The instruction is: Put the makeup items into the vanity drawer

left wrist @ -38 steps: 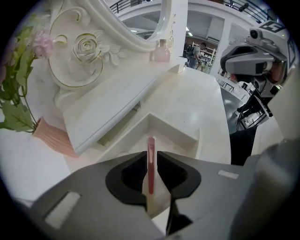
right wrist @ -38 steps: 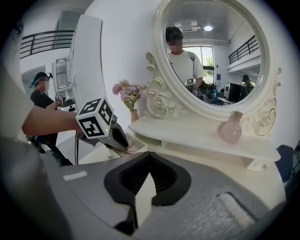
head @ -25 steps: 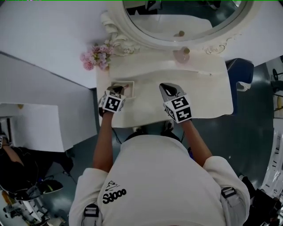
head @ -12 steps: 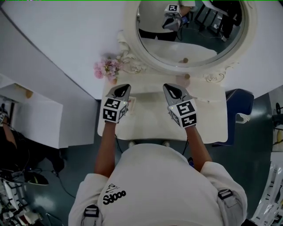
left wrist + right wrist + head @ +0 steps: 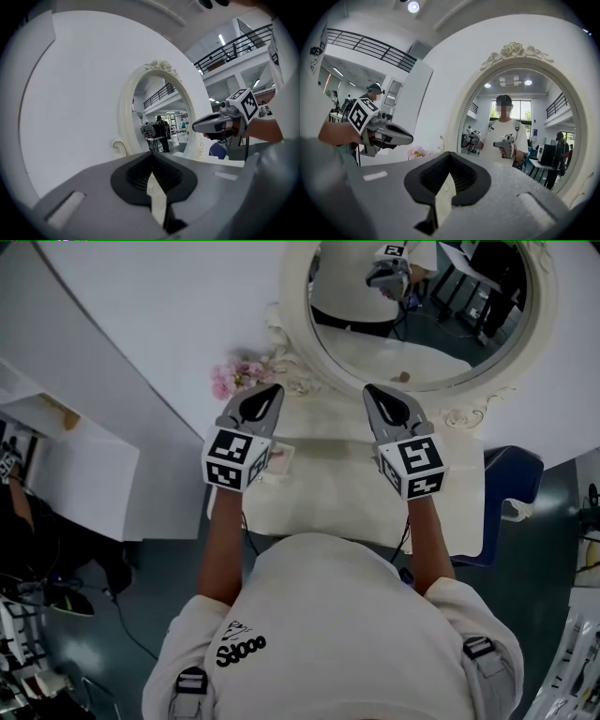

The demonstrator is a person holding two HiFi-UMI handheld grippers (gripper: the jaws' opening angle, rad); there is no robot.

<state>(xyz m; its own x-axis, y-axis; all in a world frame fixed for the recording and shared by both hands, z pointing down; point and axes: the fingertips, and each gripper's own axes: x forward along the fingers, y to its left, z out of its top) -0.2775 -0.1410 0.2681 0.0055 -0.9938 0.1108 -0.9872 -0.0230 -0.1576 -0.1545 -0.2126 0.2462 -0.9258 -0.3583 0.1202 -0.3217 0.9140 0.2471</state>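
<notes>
Head view: a person stands at the vanity top (image 5: 347,493) with both grippers held up off the surface, aimed about level toward the mirror (image 5: 412,334); left gripper (image 5: 273,390) and right gripper (image 5: 374,390) are side by side, well apart, touching nothing; left gripper view: jaws closed tip to tip with nothing between them, only the pale top showing through the slit lower down; right gripper view: same, jaws together and empty, with the mirror ahead reflecting the person; so no makeup item is in hand.

Task things: one small flat box-like item (image 5: 279,461), maybe a palette, lies on the vanity top just beside the left gripper and partly hidden by it; too small to name for sure; pink flowers (image 5: 239,378) sit at the mirror's left foot and are not part of the job; the rest of the visible top looks bare; the vanity drawer shows in no view because the person's body covers the front edge; cannot tell if it is open or shut, or what is in it.

Progress, as a judgement: could be near the start or near the end; at least the one item on top is left to go in; with both grippers empty and high, no pick or place is under way; next would be a reach down to that item, a grasp, and opening the drawer if shut; the blue chair (image 5: 511,479) at right is clear of all this.
</notes>
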